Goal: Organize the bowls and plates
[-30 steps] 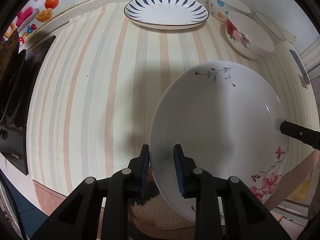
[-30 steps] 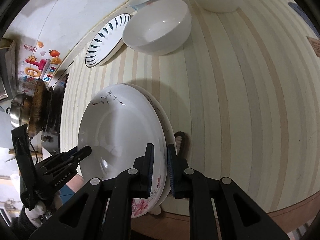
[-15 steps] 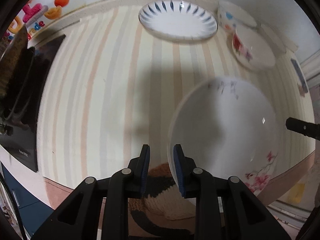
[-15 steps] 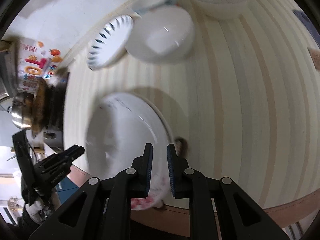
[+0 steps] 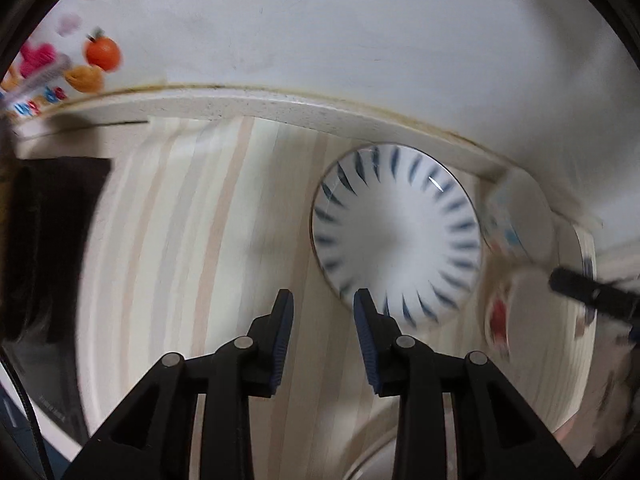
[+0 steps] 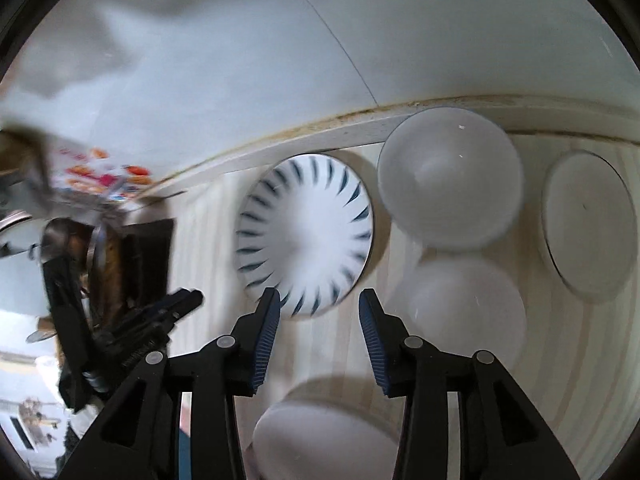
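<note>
Left tool (image 5: 322, 318): jaws just been opening, parted, nothing between them. Right tool (image 6: 318, 312): jaws just been opening, parted, empty.

Blue-striped plate (image 5: 396, 240): flat on the striped worktop (image 5: 192, 248), close to the back ledge; both tools hover at its near edge.
White bowl (image 6: 450, 178): just right of the plate.
Second white bowl (image 6: 460, 308): in front of the first.
White dish (image 6: 588, 220): farther right.
Stickers (image 5: 100, 50): on the wall, well left of the plate.
</note>
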